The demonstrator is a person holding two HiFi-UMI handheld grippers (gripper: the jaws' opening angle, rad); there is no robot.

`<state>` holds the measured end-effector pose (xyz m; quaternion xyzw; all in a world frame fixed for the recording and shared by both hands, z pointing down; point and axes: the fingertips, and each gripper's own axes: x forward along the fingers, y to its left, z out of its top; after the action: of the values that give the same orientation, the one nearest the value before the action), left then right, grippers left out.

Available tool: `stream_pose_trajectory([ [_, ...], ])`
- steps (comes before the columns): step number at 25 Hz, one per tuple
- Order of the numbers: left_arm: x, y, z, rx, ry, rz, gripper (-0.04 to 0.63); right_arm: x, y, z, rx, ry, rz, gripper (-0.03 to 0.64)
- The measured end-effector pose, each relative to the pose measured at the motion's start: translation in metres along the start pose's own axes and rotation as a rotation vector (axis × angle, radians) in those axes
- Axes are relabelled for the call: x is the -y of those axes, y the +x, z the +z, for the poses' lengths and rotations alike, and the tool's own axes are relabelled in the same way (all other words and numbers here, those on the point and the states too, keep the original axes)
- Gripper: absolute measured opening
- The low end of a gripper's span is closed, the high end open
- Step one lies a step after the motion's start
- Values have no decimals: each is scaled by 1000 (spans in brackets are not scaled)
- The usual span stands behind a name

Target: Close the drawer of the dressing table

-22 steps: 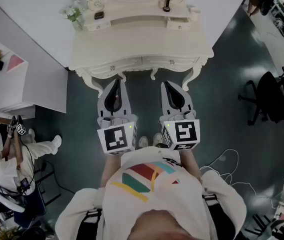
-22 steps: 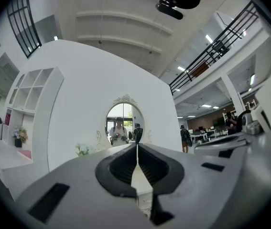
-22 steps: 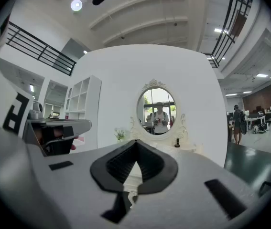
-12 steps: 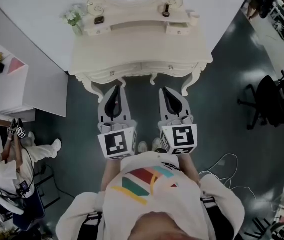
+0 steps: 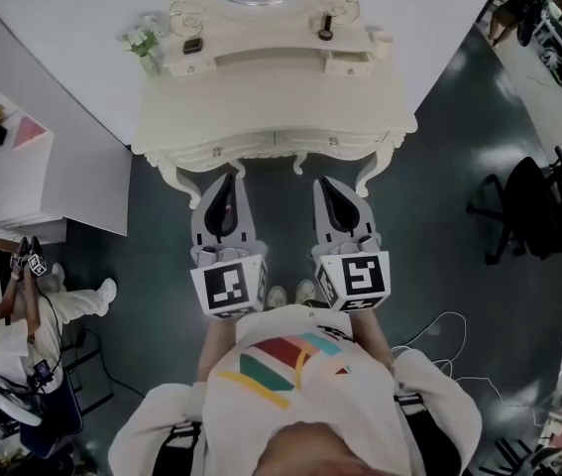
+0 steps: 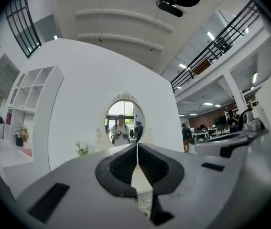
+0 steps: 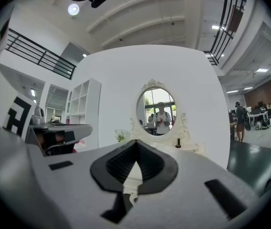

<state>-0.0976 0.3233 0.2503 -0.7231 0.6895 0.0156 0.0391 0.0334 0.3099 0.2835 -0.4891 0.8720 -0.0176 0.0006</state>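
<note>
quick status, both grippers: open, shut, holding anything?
Left gripper: shut, jaws together, nothing between them.
Right gripper: shut, jaws together, nothing between them.

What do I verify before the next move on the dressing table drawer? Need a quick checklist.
1. Left tongs shut, nothing between them: ok.
2. Right tongs shut, nothing between them: ok.
3. Both tongs aimed at the dressing table, short of its front edge and touching nothing: ok.
4. Which drawer needs closing: the small upper-right drawer may stick out a little; the front drawers look flush: cannot tell.
5. Flowers and dark bottle stand back by the mirror, off the front edge: ok.
</note>
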Motion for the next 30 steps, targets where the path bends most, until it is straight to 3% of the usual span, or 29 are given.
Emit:
stream_pose_trajectory([
  [16, 41, 17, -14, 38, 1, 18, 11, 39, -10, -25, -36, 34, 70, 0],
  [30, 44, 63, -13, 83, -1, 1, 9, 73, 17, -23, -3, -11, 36, 0],
])
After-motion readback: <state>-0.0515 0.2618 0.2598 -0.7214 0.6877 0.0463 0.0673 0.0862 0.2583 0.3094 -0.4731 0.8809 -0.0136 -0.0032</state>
